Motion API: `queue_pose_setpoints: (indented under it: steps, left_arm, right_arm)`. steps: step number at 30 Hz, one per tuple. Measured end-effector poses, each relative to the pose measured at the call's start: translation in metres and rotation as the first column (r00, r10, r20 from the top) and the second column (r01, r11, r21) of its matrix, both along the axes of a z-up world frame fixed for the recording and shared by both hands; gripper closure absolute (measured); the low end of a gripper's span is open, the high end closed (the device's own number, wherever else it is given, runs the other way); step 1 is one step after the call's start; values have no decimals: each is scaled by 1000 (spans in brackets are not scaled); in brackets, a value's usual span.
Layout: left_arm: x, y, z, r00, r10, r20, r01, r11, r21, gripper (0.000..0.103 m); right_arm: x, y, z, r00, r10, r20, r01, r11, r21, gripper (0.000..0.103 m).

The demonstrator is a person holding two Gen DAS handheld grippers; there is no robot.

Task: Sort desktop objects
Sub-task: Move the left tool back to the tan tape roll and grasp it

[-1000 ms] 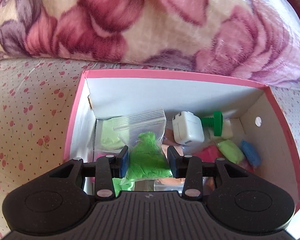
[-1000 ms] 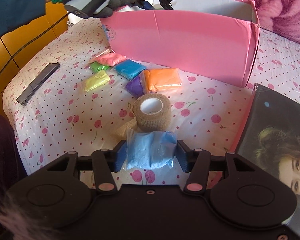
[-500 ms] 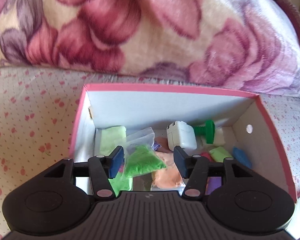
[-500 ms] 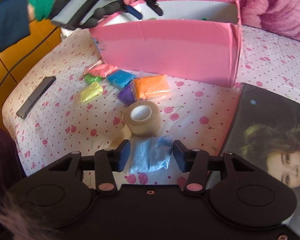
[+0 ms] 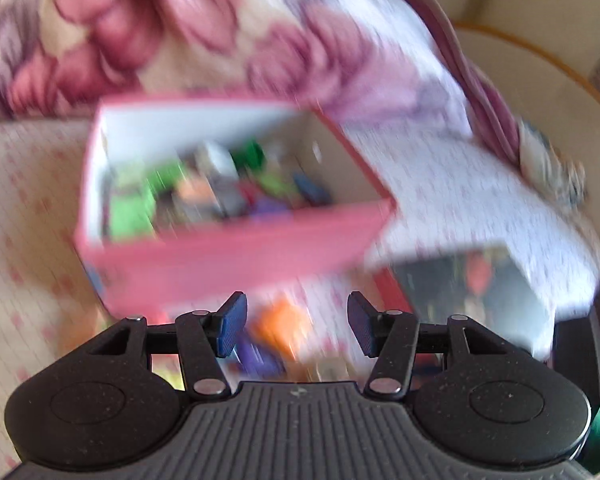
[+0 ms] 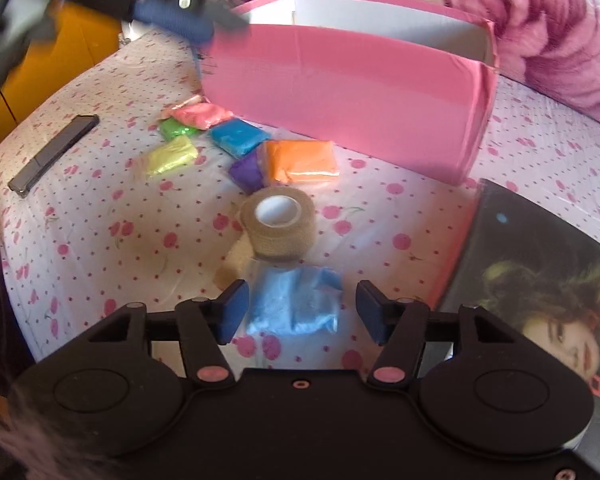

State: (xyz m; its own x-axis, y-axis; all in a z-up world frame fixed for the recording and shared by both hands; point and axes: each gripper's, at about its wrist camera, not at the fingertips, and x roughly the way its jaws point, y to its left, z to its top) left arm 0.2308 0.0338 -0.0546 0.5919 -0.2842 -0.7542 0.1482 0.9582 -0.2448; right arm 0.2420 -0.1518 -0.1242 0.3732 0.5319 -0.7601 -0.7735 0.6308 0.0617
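The pale blue bag (image 6: 296,304) lies on the cherry-print bedsheet (image 6: 100,216) between the jaws of the right gripper (image 6: 302,312), which are opening; neither pad touches it, so the bag is released, not held. The left gripper (image 5: 294,326) stands empty and unclenched, blurred colours showing in the gap between its pads. In the right wrist view it appears as a blurred blue-and-black streak (image 6: 172,20) at the upper left, near the box's left end.

Just beyond the blue bag stands a roll of tan bandage (image 6: 278,226), its loose tail trailing toward the bag. Further out lie the unsorted clay bags: orange (image 6: 302,160) and purple (image 6: 248,172) touching each other, then blue (image 6: 238,136), yellow (image 6: 170,156), green (image 6: 176,128) and pink (image 6: 200,114) close together. Behind them stands the pink box (image 6: 348,92), with several bags and other small things already inside it (image 5: 220,184), though the blur hides which. A dark flat bar (image 6: 54,152) lies well apart to the left; a dark printed cover (image 6: 540,280) lies to the right.

Judged from here, the risks are these. The blue bag is soft and slack, so a new grasp may catch only the plastic film and let the filling slide out on the lift. The bandage tail sits so near that the left pad could snag it and drag the roll along. The left gripper looks to be travelling fast, so a hasty reach toward the clustered bags could knock the box wall or pinch two touching bags at once.
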Motion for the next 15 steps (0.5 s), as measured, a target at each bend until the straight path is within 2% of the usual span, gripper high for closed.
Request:
queue_pose_setpoints:
  steps: [2, 5, 9, 13, 15]
  left_arm:
    - [-4, -11, -21, 999, -8, -42, 7, 1000, -12, 49]
    - [-2, -21, -41, 996, -30, -87, 22, 996, -81, 49]
    - [6, -49, -52, 993, -71, -95, 76, 996, 54, 49]
    - [13, -55, -64, 990, -71, -120, 81, 994, 79, 49]
    - [12, -47, -62, 991, -75, -111, 84, 993, 79, 62]
  right_arm:
    - [1, -1, 0, 1000, -2, -2, 2, 1000, 5, 43]
    - [3, -1, -2, 1000, -9, -9, 9, 1000, 3, 44]
    - [4, 3, -7, 1000, 8, -15, -8, 1000, -14, 44]
    - [9, 5, -9, 999, 9, -33, -9, 1000, -1, 44]
    - [10, 6, -9, 999, 9, -44, -8, 1000, 8, 44]
